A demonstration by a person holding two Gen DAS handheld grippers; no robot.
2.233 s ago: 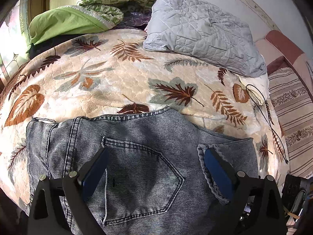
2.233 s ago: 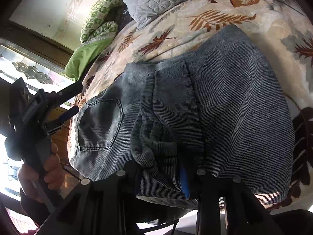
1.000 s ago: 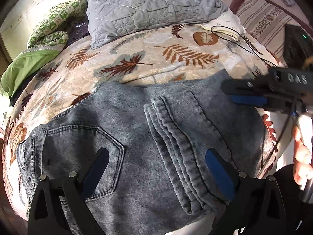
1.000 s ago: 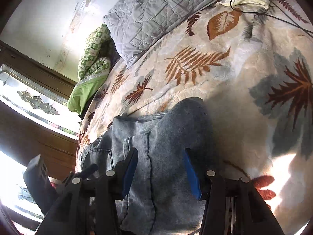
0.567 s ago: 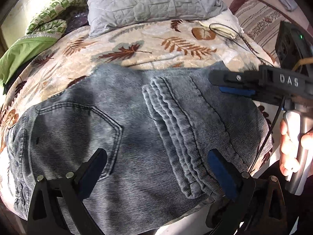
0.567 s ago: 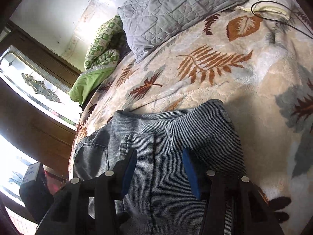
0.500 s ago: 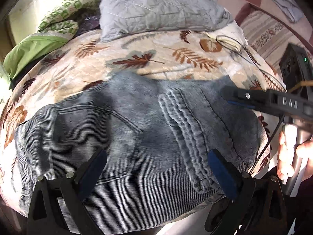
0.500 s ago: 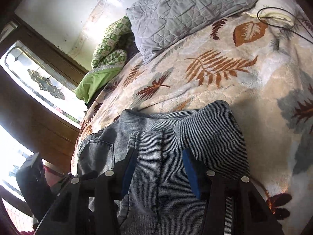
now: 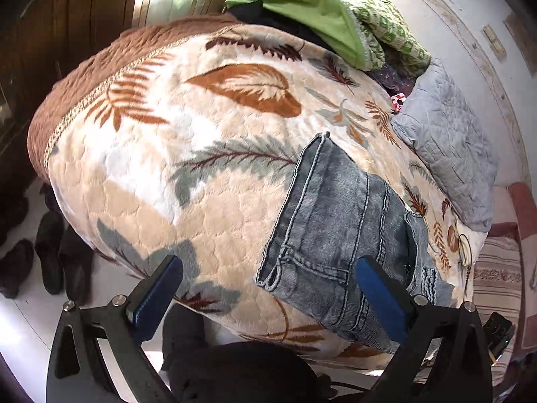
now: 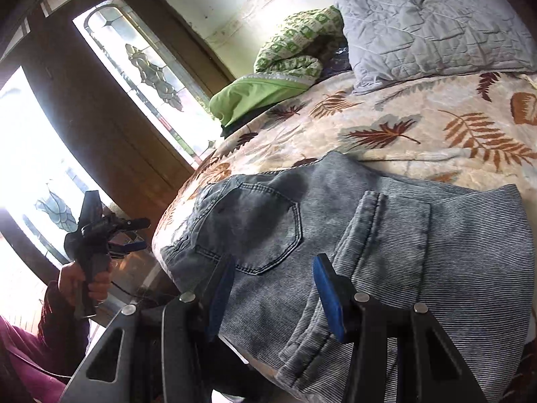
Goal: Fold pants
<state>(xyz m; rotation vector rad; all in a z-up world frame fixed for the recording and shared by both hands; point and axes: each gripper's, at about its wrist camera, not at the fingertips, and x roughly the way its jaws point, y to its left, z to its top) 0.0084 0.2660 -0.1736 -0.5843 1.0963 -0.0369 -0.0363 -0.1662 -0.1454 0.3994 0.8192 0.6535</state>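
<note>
Pants [image 10: 386,245], grey denim, lay folded on leaf-print blanket [image 9: 208,127]. Left gripper [image 9: 268,295] gaped wide, empty. Right gripper [image 10: 272,288] stood part-open above the denim, gripping nothing.

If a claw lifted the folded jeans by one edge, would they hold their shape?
Probably not. The folded jeans lie in loose stacked layers with a thick hem overhanging the bed's edge, so they would likely droop and unfold. The plush leaf blanket would probably drag on them when pushed.
</note>
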